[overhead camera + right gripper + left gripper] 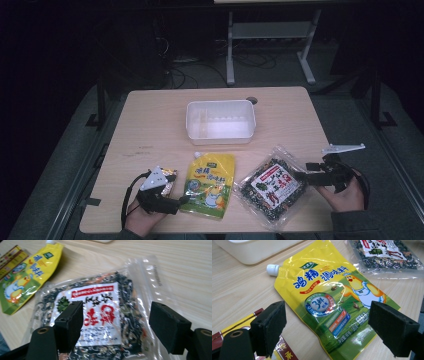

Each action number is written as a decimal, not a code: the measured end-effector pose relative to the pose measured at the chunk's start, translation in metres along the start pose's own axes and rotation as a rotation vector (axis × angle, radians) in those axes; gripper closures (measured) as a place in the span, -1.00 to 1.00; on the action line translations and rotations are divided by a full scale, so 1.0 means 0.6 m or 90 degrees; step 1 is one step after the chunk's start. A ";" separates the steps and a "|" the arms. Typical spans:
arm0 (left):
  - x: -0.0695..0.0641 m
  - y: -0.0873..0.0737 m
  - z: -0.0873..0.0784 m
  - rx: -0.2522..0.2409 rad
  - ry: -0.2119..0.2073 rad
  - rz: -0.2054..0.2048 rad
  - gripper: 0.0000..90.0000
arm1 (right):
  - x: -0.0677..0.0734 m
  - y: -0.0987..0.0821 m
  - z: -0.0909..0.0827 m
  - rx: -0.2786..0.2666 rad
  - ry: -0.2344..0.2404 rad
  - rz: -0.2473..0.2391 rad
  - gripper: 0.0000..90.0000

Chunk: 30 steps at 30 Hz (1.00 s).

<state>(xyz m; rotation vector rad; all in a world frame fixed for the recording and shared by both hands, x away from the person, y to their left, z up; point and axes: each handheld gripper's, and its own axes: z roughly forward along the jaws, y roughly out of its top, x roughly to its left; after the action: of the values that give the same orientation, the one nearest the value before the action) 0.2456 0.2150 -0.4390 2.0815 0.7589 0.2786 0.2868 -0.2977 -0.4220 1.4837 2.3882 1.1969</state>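
Left gripper (176, 201): held low at the near left of the surface, its jaws spread wide apart with nothing between them; in the left gripper view (327, 330) the pads frame the lower part of the yellow pouch without touching it.
Right gripper (306, 171): held at the near right, jaws wide apart and holding nothing; in the right gripper view (116, 326) the pads stand on either side of the clear bag, over its label.
Yellow pouch (211, 183): lies flat at the near middle of the surface, white screw cap (272, 269) pointing toward the tub, a cartoon chicken printed on its front; just beside the left gripper.
Clear bag (272, 186): flat on the surface to the right of the pouch, full of dark dried bits, with a white and red label; its right edge lies at the right gripper's tips.
Red and gold packet (170, 181): lies under the left gripper, left of the pouch.
White tub (220, 121): stands open farther back at the middle of the surface, well apart from both grippers.
Surface (150, 125): pale wood.
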 end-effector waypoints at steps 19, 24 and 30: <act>0.000 0.000 0.002 0.002 -0.001 -0.001 -0.68 | -0.064 -0.035 -0.027 0.024 -0.063 0.082 -0.33; 0.000 0.000 0.002 0.003 -0.001 -0.001 -0.68 | -0.078 -0.046 -0.027 0.034 -0.072 0.103 -0.29; 0.000 0.000 0.004 0.008 -0.001 0.002 -0.68 | -0.086 -0.053 -0.027 0.038 -0.066 0.120 -0.18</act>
<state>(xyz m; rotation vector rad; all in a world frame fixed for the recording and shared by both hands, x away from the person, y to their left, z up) 0.2464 0.2136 -0.4403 2.0943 0.7589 0.2741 0.2839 -0.3545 -0.4477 1.7782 2.2780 1.0604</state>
